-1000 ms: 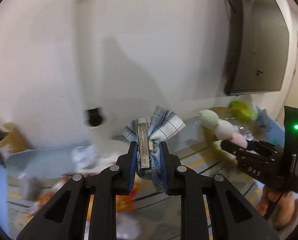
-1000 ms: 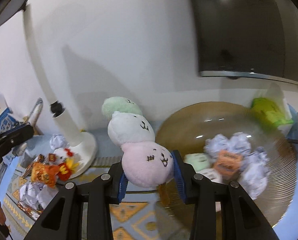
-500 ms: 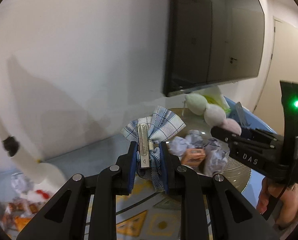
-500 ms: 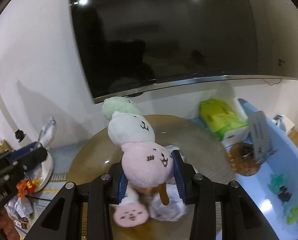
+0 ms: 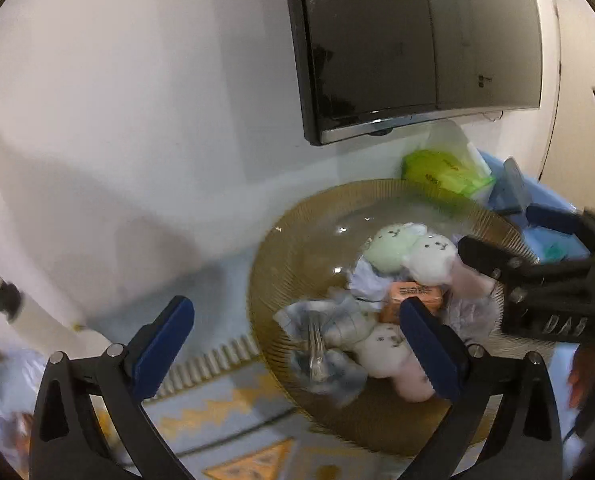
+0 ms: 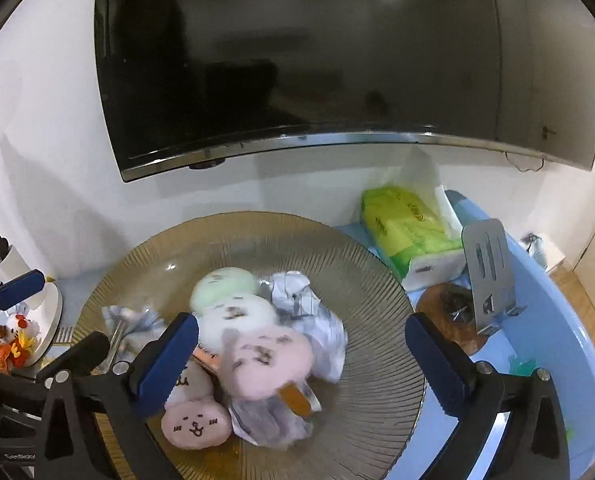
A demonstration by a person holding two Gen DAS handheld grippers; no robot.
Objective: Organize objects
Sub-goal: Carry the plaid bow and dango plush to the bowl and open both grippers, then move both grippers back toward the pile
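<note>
blurred: checked bow clip (image 5: 321, 344) in ribbed dish (image 5: 265, 280) | hidden: orange packet (image 5: 415, 300) under plush | cut off: television (image 6: 337, 60) top

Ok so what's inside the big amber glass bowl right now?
In the glass bowl: a three-ball plush skewer, a pink plush face, crumpled paper, a plaid bow clip and an orange packet. Whatever lies beneath the pile is covered.

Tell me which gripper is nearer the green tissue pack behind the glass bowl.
Right. The right gripper hangs over the bowl on the side by the tissue pack; the left gripper is at the bowl's far edge. Both jaws are opening, empty.
</note>
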